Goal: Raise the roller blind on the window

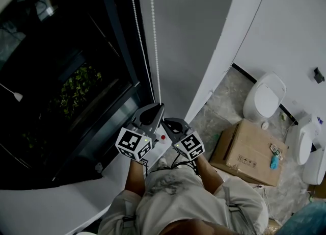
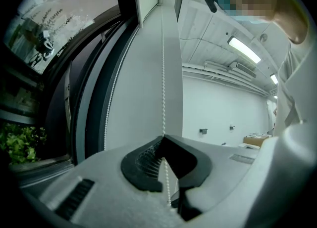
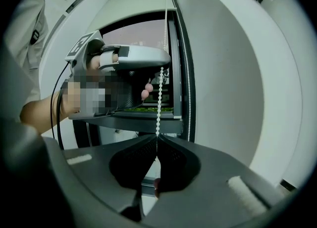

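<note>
White beaded pull cord (image 1: 154, 50) runs down the right edge of the dark window (image 1: 61, 76); the pale roller blind (image 3: 138, 5) appears to cover only its top. Our left claw (image 2: 163, 143) and right claw (image 3: 156, 143) are both pinched shut on one strand, left above right. We advise pulling straight down along the cord, releasing one claw at a time.

Dark window (image 1: 61, 66), white wall (image 1: 290, 25), speckled grey floor (image 1: 224, 101), cardboard box (image 1: 249, 152).

White glossy plastic bead chain (image 2: 163, 73); matt brown cardboard box (image 1: 249, 152).
</note>
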The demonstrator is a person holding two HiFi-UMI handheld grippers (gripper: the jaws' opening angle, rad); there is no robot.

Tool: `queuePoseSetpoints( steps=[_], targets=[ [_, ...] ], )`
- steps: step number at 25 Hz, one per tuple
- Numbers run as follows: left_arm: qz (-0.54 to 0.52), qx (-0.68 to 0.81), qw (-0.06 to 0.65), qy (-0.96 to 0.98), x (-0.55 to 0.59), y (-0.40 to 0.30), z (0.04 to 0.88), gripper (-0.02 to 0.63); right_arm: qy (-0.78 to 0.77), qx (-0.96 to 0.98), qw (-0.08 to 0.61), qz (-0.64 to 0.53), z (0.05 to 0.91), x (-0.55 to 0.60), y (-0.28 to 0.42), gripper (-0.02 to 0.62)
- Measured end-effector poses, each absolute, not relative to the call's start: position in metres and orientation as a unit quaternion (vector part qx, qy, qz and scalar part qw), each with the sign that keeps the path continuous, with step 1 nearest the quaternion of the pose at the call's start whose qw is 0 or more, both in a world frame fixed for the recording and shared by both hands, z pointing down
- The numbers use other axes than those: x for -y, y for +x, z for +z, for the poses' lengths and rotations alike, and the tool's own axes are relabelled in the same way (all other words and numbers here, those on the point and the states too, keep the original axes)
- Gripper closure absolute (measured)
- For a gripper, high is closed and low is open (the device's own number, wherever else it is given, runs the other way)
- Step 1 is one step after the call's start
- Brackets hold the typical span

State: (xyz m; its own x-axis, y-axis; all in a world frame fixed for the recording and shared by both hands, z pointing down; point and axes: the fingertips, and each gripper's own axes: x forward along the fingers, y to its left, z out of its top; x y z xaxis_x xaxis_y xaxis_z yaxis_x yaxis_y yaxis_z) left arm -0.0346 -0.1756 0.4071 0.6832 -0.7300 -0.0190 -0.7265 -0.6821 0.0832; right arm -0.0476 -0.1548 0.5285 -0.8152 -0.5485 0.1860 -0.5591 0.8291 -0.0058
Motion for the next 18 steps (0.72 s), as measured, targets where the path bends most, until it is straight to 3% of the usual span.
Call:
queuePoseSetpoints(
  steps=[18],
  targets=[
    [-0.018,0.402,0.083,0.912,0.172,-0.030,0.454,0.594,0.284,0.948,0.128,0.060,0.575,0.148,-0.041,0.584]
  ],
)
